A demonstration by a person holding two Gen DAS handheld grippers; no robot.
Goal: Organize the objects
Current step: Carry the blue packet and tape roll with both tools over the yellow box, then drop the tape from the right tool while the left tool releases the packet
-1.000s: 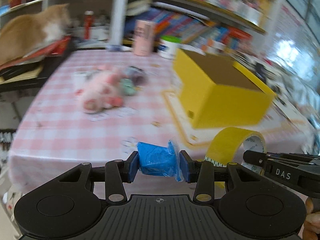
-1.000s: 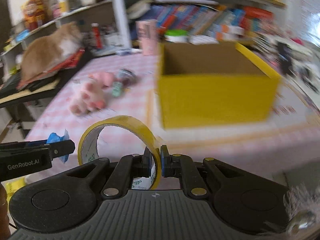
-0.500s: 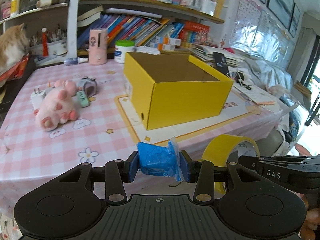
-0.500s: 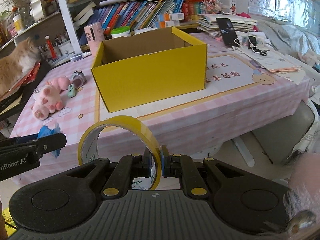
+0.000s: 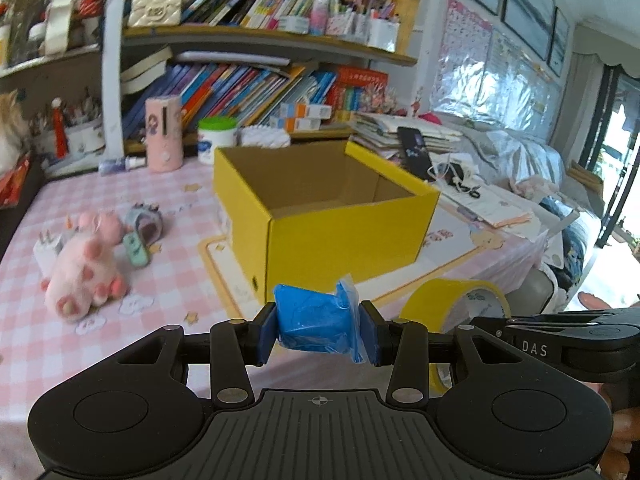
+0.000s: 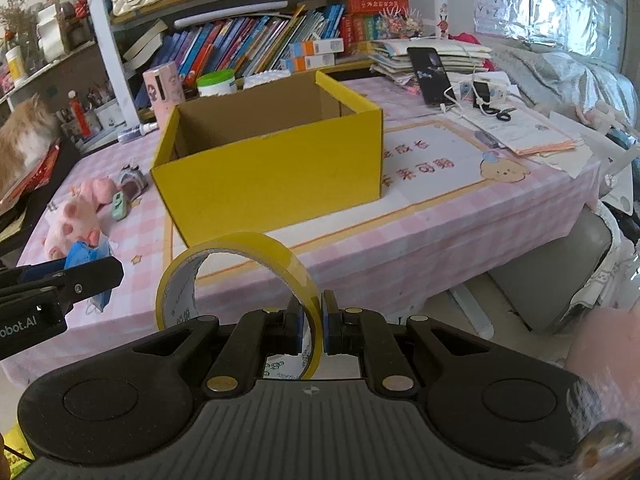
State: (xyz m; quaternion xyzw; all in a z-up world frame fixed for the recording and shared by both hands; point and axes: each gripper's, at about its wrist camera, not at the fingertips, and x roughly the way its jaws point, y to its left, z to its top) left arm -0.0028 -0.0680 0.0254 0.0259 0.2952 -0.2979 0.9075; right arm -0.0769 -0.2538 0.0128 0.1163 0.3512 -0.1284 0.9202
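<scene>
My left gripper (image 5: 318,330) is shut on a blue plastic-wrapped packet (image 5: 316,320), held in the air off the table's front edge. My right gripper (image 6: 311,327) is shut on the rim of a yellow tape roll (image 6: 240,276), also off the front edge; the roll also shows in the left wrist view (image 5: 452,300). An open yellow cardboard box (image 5: 320,204) stands on the pink checked table, ahead of both grippers; it also shows in the right wrist view (image 6: 268,160). The box looks empty inside.
A pink plush toy (image 5: 84,268), a white plug (image 5: 46,246), a small green item (image 5: 136,250) and a grey-purple toy (image 5: 146,222) lie left of the box. A pink cylinder (image 5: 164,132) and a green-lidded tub (image 5: 218,138) stand behind. Phone and papers (image 6: 472,92) lie right. Bookshelves rise behind.
Both grippers have swung right and risen, so the box now sits ahead and more of its inside shows. Both still hold the same objects.
</scene>
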